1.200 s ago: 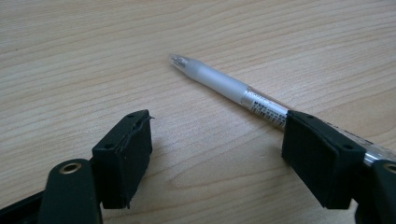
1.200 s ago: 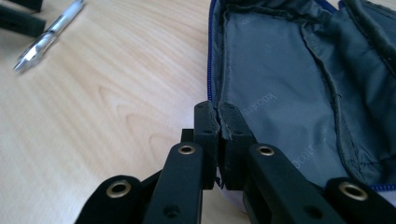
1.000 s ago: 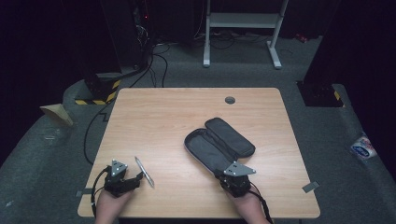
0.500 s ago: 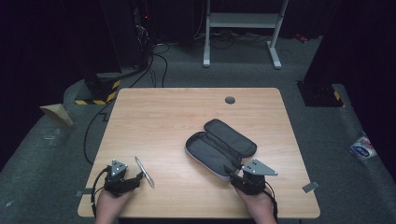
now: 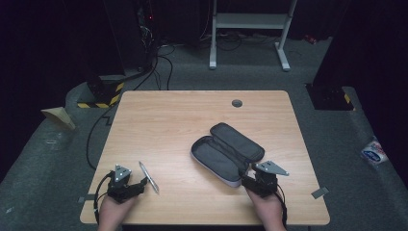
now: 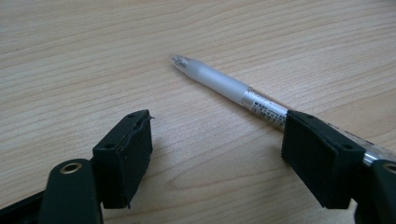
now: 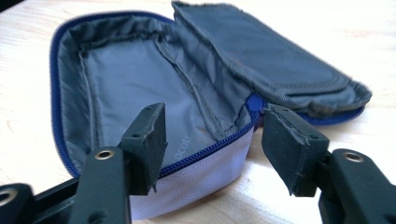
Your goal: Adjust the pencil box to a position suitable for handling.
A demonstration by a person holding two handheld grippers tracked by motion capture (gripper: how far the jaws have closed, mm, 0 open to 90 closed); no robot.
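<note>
Near the front left corner of the wooden table [image 5: 183,120], the left gripper [image 5: 139,184] rested low over the surface, held by the person's left hand [image 5: 114,211] that came in over the front edge. Its jaws stood wide apart with nothing clamped between them. In the left gripper view, the left gripper [image 6: 217,154] showed bare wood between its two black pads. A pen [image 6: 243,95] with a frosted clear barrel lay flat on the table, its tip pointing away toward the far edge; its rear part passed behind the right-hand pad, and whether it touched that pad could not be told. From the high view the pen [image 5: 148,177] lay slanted just beside the gripper's tips, on the side toward the table's middle.

Further right, between the table's centre and its front right corner, an open pencil case [image 5: 227,152] lay unzipped with both halves spread on the surface, grey lining up. The right gripper [image 5: 246,177], held by the right hand [image 5: 265,209], sat at the case's front end, close to the front edge. In the right gripper view, the right gripper [image 7: 212,140] had its jaws open wide, one pad over the grey interior of the pencil case [image 7: 140,79] and the other outside the blue zipper [image 7: 215,147] rim, so they straddled the case's near wall without closing on it. The flap half lay folded back toward the right edge. A small round grommet [image 5: 236,103] sat near the far edge.
</note>
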